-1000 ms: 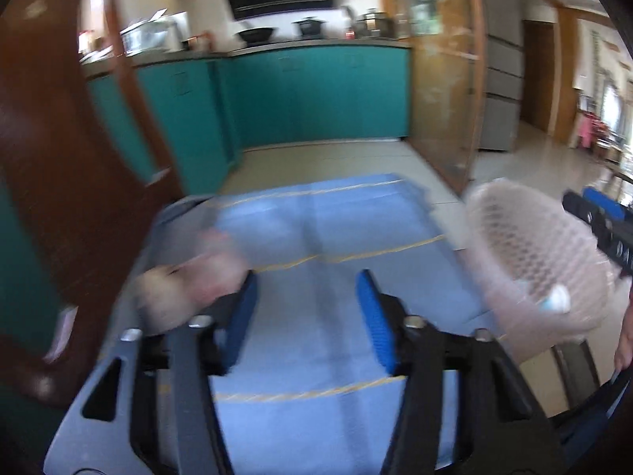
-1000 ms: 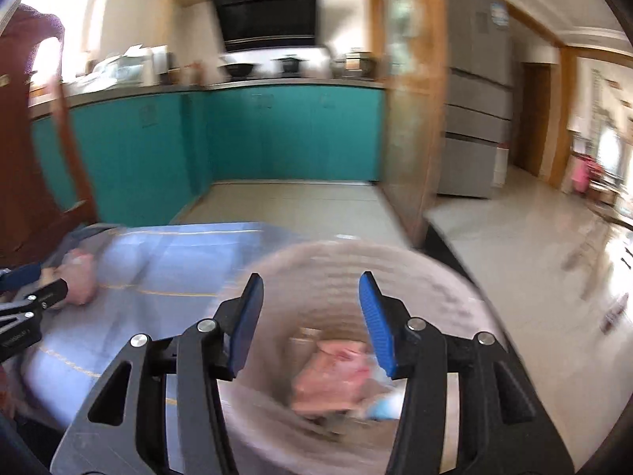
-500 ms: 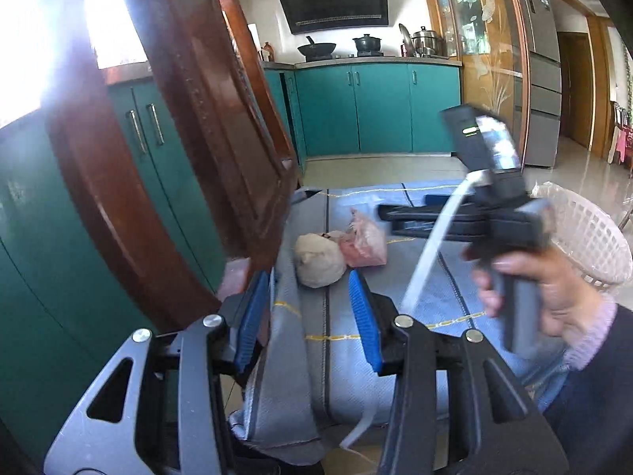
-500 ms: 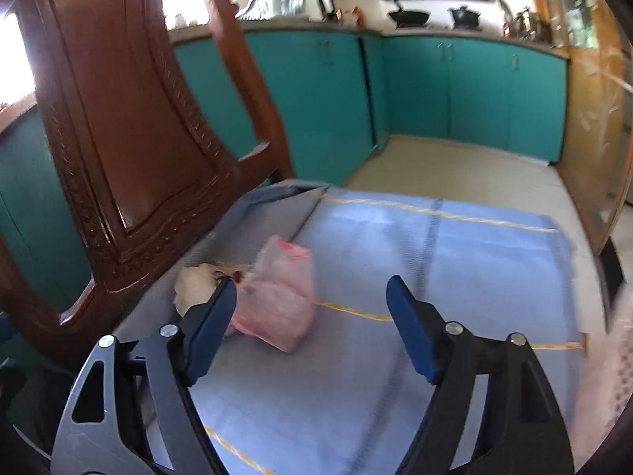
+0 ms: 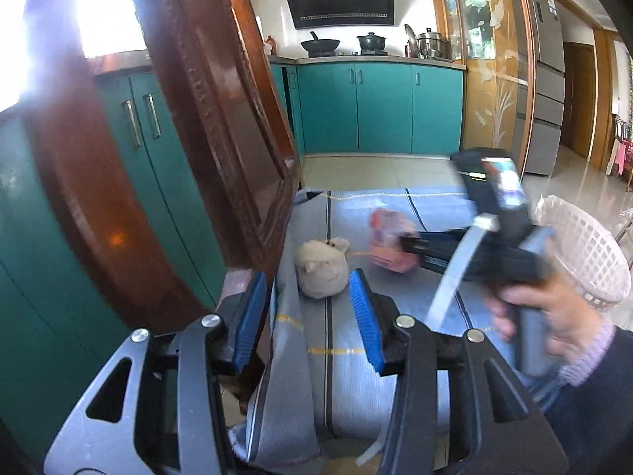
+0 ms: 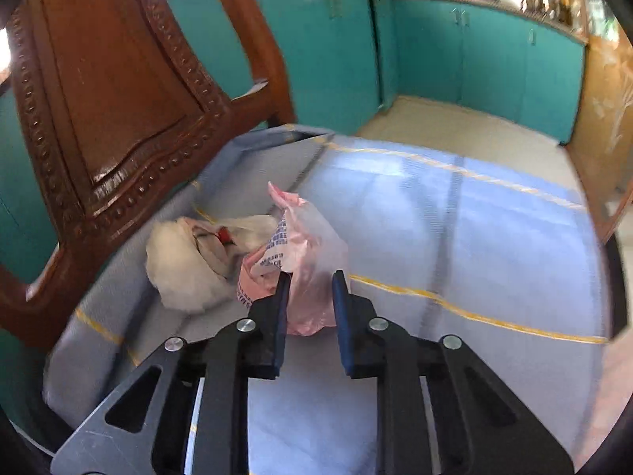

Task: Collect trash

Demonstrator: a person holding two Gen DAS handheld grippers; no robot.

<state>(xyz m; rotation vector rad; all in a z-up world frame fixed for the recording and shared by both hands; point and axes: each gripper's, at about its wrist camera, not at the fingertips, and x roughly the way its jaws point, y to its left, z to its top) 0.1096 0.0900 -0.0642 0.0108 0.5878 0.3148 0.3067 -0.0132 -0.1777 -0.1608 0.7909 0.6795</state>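
Observation:
A pink plastic bag [image 6: 304, 253] and a crumpled white bag [image 6: 182, 265] lie side by side on a blue striped cloth [image 6: 474, 237] over a table. My right gripper [image 6: 310, 291] has closed on the pink bag, with the bag squeezed between its fingers. In the left wrist view the pink bag [image 5: 385, 237] sits at the tip of the right gripper [image 5: 407, 243]. My left gripper [image 5: 306, 295] is open and empty, just short of the white bag [image 5: 322, 271].
A carved wooden chair back [image 6: 118, 99] stands at the table's left edge, close to the bags. A white lattice basket [image 5: 581, 253] sits at the table's right. Teal kitchen cabinets [image 5: 376, 107] and tiled floor lie beyond.
My right gripper swung from over the basket to the pink bag and narrowed its fingers onto it. My left gripper drew nearer the white bag and stayed open.

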